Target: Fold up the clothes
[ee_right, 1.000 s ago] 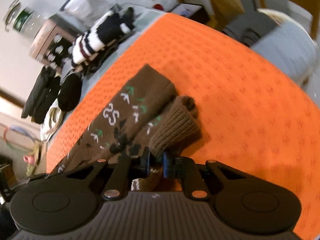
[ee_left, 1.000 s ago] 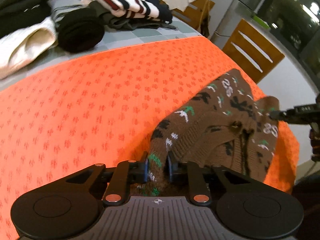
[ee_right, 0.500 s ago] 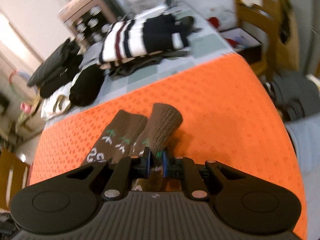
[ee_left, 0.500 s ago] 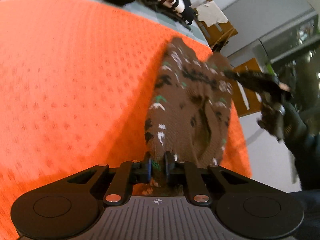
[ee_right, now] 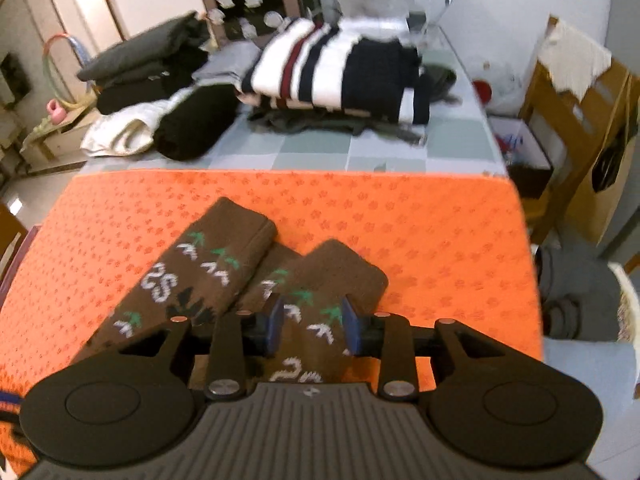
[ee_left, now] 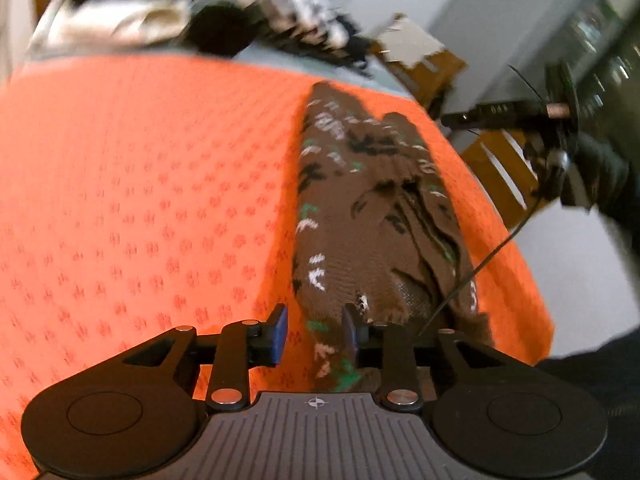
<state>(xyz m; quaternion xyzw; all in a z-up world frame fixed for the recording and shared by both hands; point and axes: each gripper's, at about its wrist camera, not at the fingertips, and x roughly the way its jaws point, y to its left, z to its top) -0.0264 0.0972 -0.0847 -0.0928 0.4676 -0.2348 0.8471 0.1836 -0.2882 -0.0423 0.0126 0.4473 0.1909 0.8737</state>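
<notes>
A brown knitted sweater (ee_left: pixel 360 216) with white, green and black figures lies stretched out on the orange cloth (ee_left: pixel 140 200). My left gripper (ee_left: pixel 315 332) is at its near end, jaws opening. The knit touches only the right pad, and the left pad stands off it. In the right wrist view the sweater (ee_right: pixel 208 264) shows two folded sleeve ends side by side. My right gripper (ee_right: pixel 312 328) hangs over the right one with its jaws opening. The knit lies loose between the pads. A gloved hand (ee_left: pixel 596 172) holds that gripper.
At the back of the table are a striped sweater (ee_right: pixel 340 68), a black roll (ee_right: pixel 192 120), a white garment (ee_right: pixel 124 128) and dark folded clothes (ee_right: pixel 148 60). A wooden chair (ee_left: pixel 500 176) stands past the right edge, near a cardboard box (ee_right: pixel 580 92).
Both grippers were shut on the brown sweater and now have their jaws apart. The sweater has been drawn out straight and laid on the orange cloth. The right view has rolled level.
</notes>
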